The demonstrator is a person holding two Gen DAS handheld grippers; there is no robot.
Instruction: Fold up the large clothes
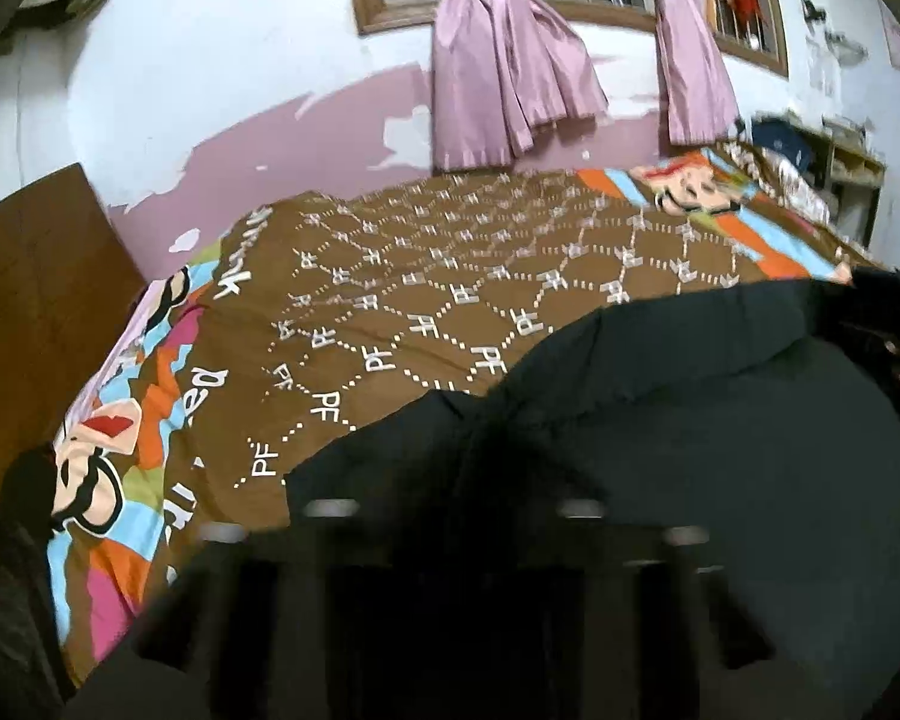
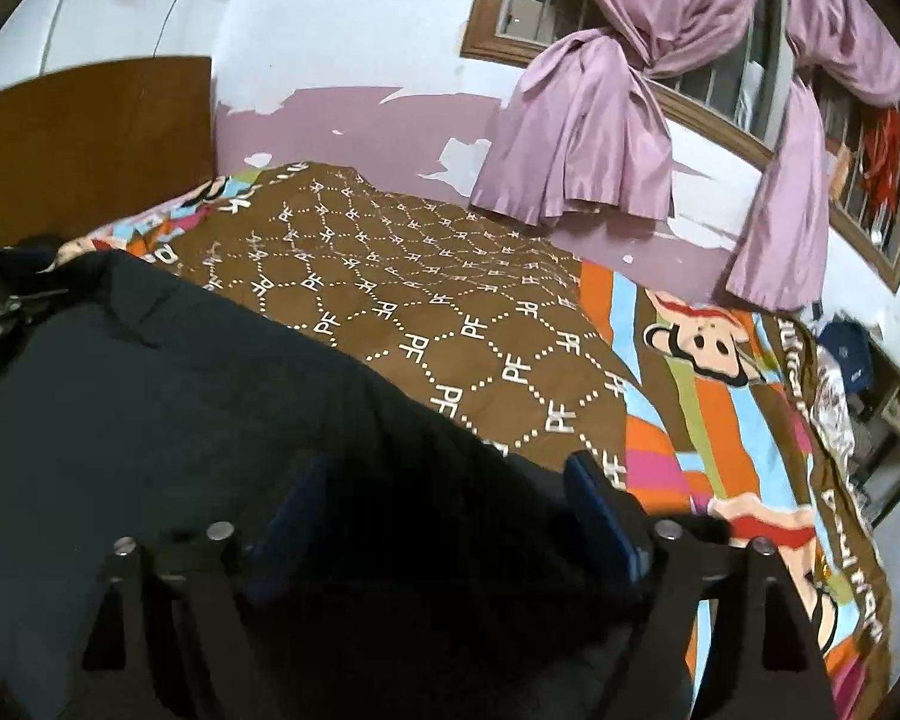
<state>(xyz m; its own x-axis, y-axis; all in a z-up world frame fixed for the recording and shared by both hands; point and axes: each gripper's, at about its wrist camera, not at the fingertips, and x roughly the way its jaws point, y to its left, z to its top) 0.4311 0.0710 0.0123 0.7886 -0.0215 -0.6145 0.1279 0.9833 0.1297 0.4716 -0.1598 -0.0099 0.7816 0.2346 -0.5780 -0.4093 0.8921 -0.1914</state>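
Black garment (image 2: 168, 420) spread on the bed, right under and ahead of both sets of jaws. Right gripper (image 2: 444, 492) wide apart, blue fingers (image 2: 600, 504) straddling dark cloth near the garment's right-hand edge, not pressing on it as far as can be seen. Left gripper (image 1: 450, 516) blurred and dark against the cloth; apart too, judging by the spread of its links, nothing clearly pinched. Long axis of the garment running across, from one gripper to the other, far edge curving ahead of the jaws. Each gripper nearest its own end, so neither clearly favoured for the next pinch. Beyond the far edge, bare brown bedspread (image 2: 450, 276), probably room to carry a fold forward. Further off, pink curtain (image 2: 582, 138) and wall.
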